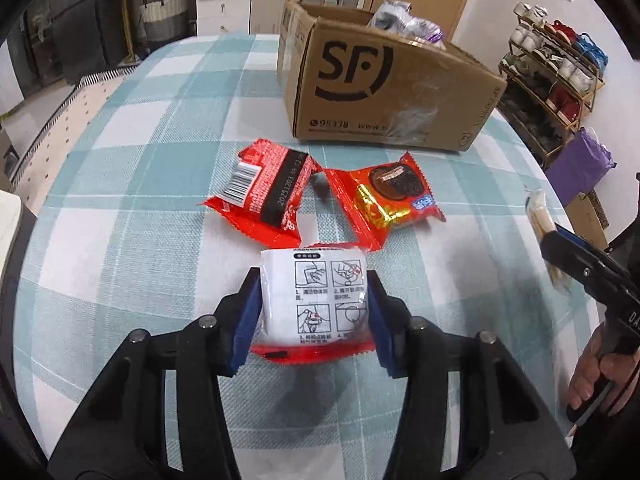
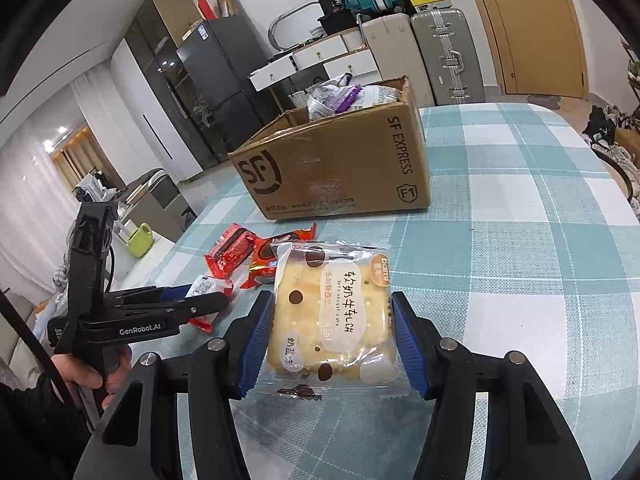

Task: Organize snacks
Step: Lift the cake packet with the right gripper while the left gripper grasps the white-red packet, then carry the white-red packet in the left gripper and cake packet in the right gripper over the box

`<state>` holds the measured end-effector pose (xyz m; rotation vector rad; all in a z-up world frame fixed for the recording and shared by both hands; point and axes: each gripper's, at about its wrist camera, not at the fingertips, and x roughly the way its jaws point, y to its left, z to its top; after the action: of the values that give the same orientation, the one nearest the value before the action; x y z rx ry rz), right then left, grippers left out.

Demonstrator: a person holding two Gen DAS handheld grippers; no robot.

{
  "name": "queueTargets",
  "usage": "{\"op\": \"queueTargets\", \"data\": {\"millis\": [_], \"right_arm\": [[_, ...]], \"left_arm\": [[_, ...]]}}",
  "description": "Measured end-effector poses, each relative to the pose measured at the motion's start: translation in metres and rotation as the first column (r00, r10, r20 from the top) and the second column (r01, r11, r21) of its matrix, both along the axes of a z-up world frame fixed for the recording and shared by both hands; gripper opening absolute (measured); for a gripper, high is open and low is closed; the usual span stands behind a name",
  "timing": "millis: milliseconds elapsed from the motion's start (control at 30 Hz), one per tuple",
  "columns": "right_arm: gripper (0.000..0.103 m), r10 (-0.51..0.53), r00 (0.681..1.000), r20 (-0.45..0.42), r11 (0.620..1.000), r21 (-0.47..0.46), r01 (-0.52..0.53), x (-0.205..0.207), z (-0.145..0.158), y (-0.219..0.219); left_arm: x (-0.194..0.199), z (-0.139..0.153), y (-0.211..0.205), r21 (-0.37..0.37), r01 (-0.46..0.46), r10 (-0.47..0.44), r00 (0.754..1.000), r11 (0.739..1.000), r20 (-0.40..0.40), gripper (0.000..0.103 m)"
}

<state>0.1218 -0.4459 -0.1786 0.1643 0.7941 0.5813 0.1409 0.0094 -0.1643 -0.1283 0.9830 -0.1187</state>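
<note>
My left gripper (image 1: 314, 304) is shut on a red snack packet with a white instruction panel (image 1: 314, 298), just above the checked tablecloth. Two more red snack packets lie beyond it: one back side up (image 1: 266, 192), one showing a chocolate cookie (image 1: 390, 194). My right gripper (image 2: 332, 320) is shut on a clear packet of yellow nougat cracker cake (image 2: 334, 312). An open SF cardboard box (image 1: 384, 88) stands at the far side and holds purple and silver packets (image 1: 404, 20). The box also shows in the right wrist view (image 2: 340, 164).
The table (image 1: 132, 200) has a teal and white checked cloth. A shoe rack (image 1: 556, 72) and a purple bag (image 1: 580, 164) stand past the right edge. Suitcases (image 2: 440, 56), a drawer unit and a dark fridge (image 2: 208, 84) stand behind the table.
</note>
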Motion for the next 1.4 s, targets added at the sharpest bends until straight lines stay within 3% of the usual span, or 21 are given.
{"op": "queueTargets", "data": {"millis": [367,800,1100,1400], "right_arm": [[0.058,0.017,0.999,0.046,1.0,0.007,-0.017,-0.024,0.022,0.011],[0.058,0.049,0.992,0.114,0.992,0.114,-0.062,-0.046,0.073,0.013],[0.058,0.071,0.98,0.186,0.984,0.147,-0.099,-0.036,0.135,0.01],[0.058,0.069,0.968,0.24,0.983,0.15,-0.108,0.011,0.195,0.009]], "left_arm": [[-0.029,0.034,0.004,-0.03,0.032,-0.029,0.996,0.999,0.084,0.046],[-0.045,0.097,0.011,-0.043,0.063,-0.053,0.977,0.997,0.207,0.046],[-0.02,0.156,0.021,-0.054,0.092,-0.074,0.96,0.994,0.271,0.046],[0.034,0.209,0.024,-0.011,0.098,-0.089,0.947,0.995,0.308,0.047]]}}
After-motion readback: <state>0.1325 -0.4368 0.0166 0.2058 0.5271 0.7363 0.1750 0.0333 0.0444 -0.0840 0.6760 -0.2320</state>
